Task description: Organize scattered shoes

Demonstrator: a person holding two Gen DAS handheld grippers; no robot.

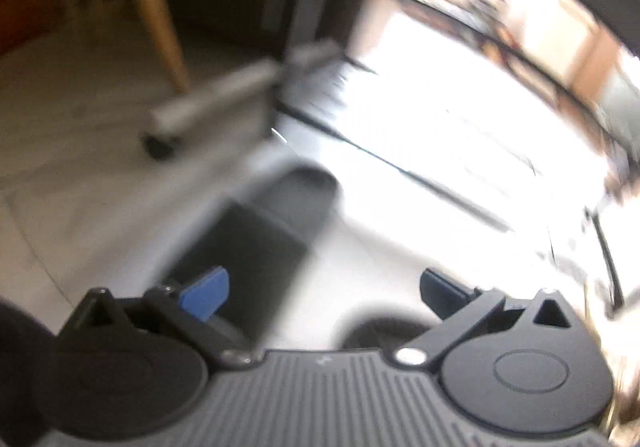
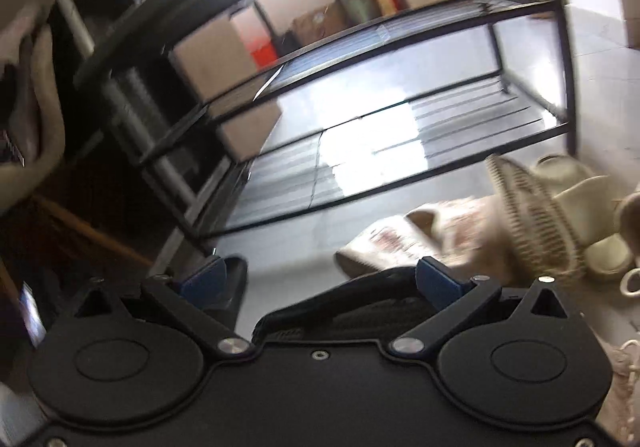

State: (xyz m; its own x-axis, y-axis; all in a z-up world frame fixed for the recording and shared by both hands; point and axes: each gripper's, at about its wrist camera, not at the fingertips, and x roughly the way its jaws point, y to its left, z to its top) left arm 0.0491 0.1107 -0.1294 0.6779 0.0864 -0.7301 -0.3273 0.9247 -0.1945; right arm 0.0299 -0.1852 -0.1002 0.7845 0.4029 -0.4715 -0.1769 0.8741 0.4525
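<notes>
Both tongs are spread wide and hold nothing. The left tongs (image 1: 324,293) hang over the pale floor (image 1: 80,183); a dark sandal (image 1: 276,215), badly blurred, lies just ahead of them, nearer their left finger. Beyond it stands the black rack (image 1: 400,167), washed out by glare. The right tongs (image 2: 320,283) hover low over a black shoe (image 2: 352,299) that sits between their fingers, not gripped. Ahead and to their right lie a patterned slipper (image 2: 404,239), a woven shoe (image 2: 532,215) and cream slippers (image 2: 580,191) in a loose heap on the floor. The rack's shelves (image 2: 360,167) ahead carry no shoes.
</notes>
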